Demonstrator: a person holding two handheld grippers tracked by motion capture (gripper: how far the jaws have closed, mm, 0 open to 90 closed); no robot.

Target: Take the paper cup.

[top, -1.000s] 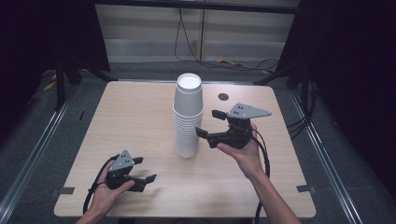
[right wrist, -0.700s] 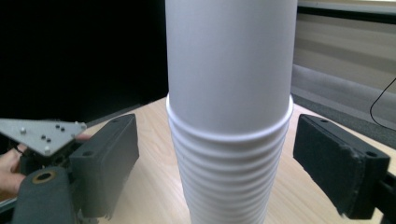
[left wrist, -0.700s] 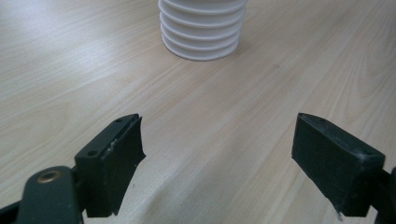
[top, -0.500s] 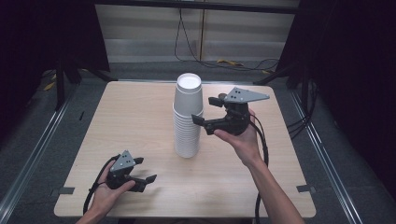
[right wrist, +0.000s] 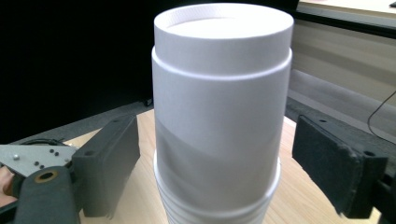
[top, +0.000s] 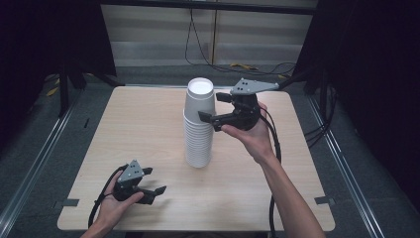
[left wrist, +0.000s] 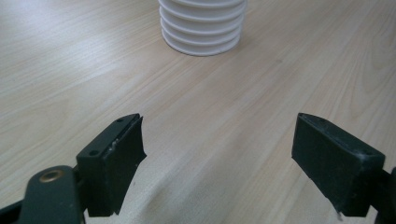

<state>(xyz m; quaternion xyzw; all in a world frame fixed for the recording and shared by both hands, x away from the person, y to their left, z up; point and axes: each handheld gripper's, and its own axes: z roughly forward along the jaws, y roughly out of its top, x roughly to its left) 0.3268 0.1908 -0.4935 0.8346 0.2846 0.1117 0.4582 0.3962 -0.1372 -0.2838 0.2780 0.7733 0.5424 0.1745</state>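
Left hand-held gripper [top: 148,186] sits low at the near-left of the counter [top: 124,129], jaws wide apart, nothing between them, aimed at the base of the cup stack [top: 199,144], well apart from it. The stack of white cups stands upright mid-counter. The top cup [right wrist: 222,93] sits proud of the rest. Right hand-held gripper [top: 214,110] is up at top-cup level, jaws spread wide either side of that cup, not touching, holding nothing. Step in hand looks like taking off the top cup. To do it well: centre the jaws on the cup wall below the rim, close gently so it doesn't crush, lift straight up. Risk: the cups below come along or the stack tips; the left gripper could steady the base. Cables [top: 233,64] lie on the floor beyond the counter, out of the way. Nothing blocks the reach.
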